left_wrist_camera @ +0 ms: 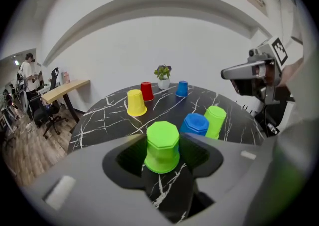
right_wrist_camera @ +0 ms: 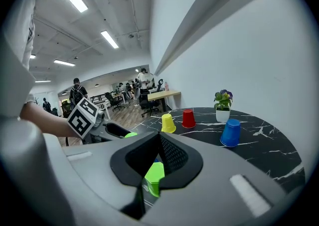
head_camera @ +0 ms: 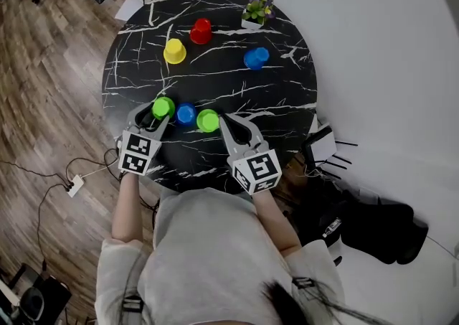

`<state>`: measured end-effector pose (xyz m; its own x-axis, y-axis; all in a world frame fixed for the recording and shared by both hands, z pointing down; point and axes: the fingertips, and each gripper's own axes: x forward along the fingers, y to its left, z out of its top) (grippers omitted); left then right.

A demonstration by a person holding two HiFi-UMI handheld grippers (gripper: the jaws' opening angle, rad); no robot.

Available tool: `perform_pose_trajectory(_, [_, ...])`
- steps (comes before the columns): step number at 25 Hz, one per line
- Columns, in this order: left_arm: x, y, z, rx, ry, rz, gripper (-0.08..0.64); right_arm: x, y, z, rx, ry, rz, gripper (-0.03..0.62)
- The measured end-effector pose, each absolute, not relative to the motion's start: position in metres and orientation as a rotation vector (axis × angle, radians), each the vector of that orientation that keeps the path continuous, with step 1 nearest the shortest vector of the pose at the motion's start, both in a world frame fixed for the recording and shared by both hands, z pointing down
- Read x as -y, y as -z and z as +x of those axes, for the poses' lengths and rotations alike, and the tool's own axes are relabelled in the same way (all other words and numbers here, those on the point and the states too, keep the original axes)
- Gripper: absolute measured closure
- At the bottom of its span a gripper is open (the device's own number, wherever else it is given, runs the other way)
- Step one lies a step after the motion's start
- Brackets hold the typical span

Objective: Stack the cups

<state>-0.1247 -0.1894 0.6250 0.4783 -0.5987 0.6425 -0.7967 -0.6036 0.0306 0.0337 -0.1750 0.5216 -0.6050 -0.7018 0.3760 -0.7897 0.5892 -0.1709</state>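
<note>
While left gripper (head_camera: 159, 117) stands released around green cup (left_wrist_camera: 162, 146), right gripper (head_camera: 225, 124) is clenched empty; grasp pending: clamp, lift.

Near edge is tight: left green cup (head_camera: 163, 107), near blue cup (head_camera: 186, 113) and right green cup (head_camera: 208, 120) stand in a row, almost no gap between them. Left gripper (head_camera: 158, 114) straddles the left one, jaws apart. Right gripper (head_camera: 221, 120), jaws together, sits just beside the right one. Mid table (head_camera: 215, 79) is bare, a wide lane. At the far side, yellow cup (head_camera: 174, 51) and red cup (head_camera: 201, 30) stand close together. Far blue cup (head_camera: 255, 58) is well apart from them, and the potted plant (head_camera: 257, 9) is at the rim.
</note>
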Motion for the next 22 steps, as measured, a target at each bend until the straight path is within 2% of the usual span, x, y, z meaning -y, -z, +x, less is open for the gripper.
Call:
perform_pose_trajectory(7, [0.189,-0.626,-0.118,1.12,-0.821,2.437,0.3,0.175,-0.525,0.037,2.534,-0.484,1.235,0.589])
perform_pose_trajectory(11, [0.198,-0.595,-0.125,1.085,-0.656,2.472,0.235,0.179,-0.523,0.04,2.53,-0.487,1.26,0.589])
perform_pose_trajectory(17, [0.26,-0.55,-0.145,1.145,-0.521,2.539,0.222,0.185,-0.517,0.047,2.512,-0.493,1.319,0.589])
perform_pose_trajectory(22, [0.314,-0.565,-0.141,1.116,-0.586,2.575,0.222,0.189,-0.511,0.059,2.472,-0.494,1.4,0.589])
